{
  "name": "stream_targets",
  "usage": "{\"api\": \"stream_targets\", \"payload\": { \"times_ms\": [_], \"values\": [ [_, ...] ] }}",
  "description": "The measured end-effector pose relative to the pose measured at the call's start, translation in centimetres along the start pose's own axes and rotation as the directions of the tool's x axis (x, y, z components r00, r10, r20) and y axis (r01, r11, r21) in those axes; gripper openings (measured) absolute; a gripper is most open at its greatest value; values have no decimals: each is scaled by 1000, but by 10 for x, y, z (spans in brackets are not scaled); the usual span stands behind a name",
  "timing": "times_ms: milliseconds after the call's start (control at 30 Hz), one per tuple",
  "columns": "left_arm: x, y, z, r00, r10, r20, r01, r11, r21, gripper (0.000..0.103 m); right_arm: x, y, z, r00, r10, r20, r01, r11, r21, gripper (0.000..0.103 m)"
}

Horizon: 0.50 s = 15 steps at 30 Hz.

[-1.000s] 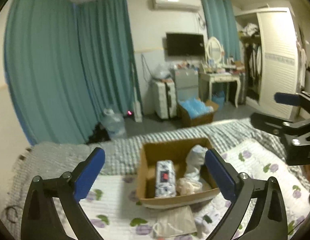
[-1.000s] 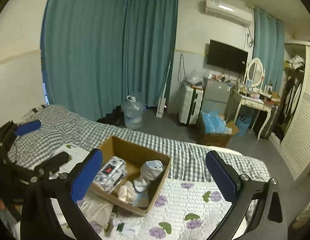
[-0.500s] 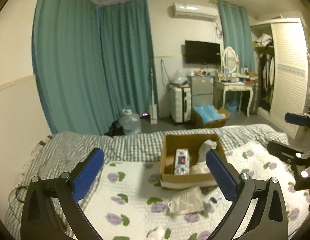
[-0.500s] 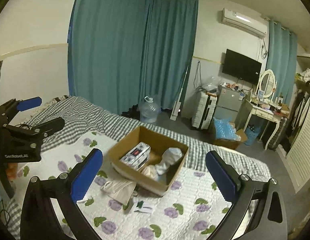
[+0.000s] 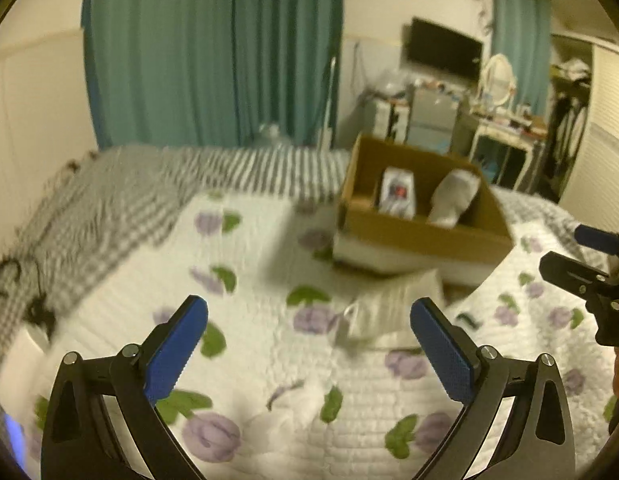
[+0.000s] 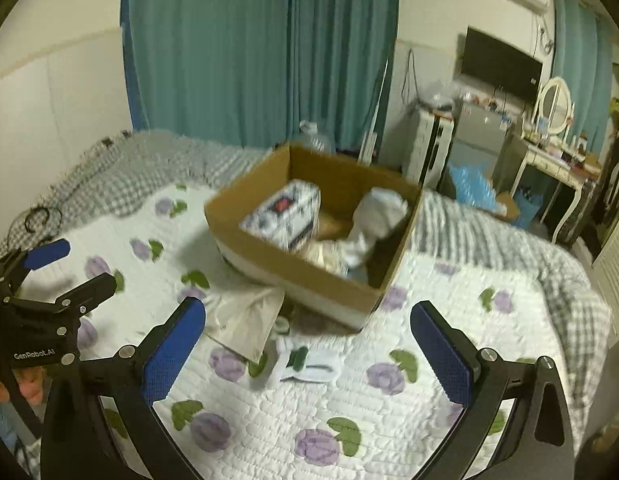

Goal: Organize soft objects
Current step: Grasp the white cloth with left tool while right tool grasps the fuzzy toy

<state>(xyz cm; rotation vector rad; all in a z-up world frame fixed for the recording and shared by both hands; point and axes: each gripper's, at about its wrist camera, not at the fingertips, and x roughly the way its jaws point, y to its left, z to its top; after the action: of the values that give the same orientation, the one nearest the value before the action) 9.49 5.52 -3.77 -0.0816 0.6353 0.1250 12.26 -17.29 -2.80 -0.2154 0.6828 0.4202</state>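
A cardboard box stands on the flowered quilt and holds a printed tissue pack, a white sock and other soft pieces. A beige cloth lies on the quilt against the box front, with small white items beside it. The box, pack and cloth also show in the left wrist view. My left gripper is open and empty, just short of the cloth. My right gripper is open and empty above the small white items.
A grey checked blanket covers the far side of the bed. A dark cable lies at the left edge. Teal curtains, a water jug, suitcase, dressing table and wardrobe stand beyond the bed.
Both grippers have dropped lower and closer to the quilt and box; the cloth and box now fill more of both views. Both jaws stay open and empty.
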Motion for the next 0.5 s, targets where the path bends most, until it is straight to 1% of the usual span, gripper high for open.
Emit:
{"api": "stream_targets", "payload": {
  "times_ms": [67,233,300,367,467,500],
  "values": [
    [18,2,-13,999,16,-39,-16,1000,-16,102,21,0,-8,1000,15,-28,-15,1000,0,103],
    [46,-3,-41,992,12,-127,-8,999,32,102,70,-1,-29,995,38,-92,-36,999,25,102],
    [54,-6,-53,986,8,-169,-1,999,46,102,89,-2,-41,990,46,-132,-41,999,33,99],
    [61,-7,-63,979,13,-205,-1,998,56,101,103,-3,-50,984,51,-173,-45,998,38,93],
    [69,-5,-73,970,37,-242,-24,998,57,83,119,-4,-62,974,50,-223,-47,999,19,90],
    [71,-3,-76,967,42,-251,-30,998,52,82,123,-4,-64,970,56,-235,-53,998,17,90]
  ]
}}
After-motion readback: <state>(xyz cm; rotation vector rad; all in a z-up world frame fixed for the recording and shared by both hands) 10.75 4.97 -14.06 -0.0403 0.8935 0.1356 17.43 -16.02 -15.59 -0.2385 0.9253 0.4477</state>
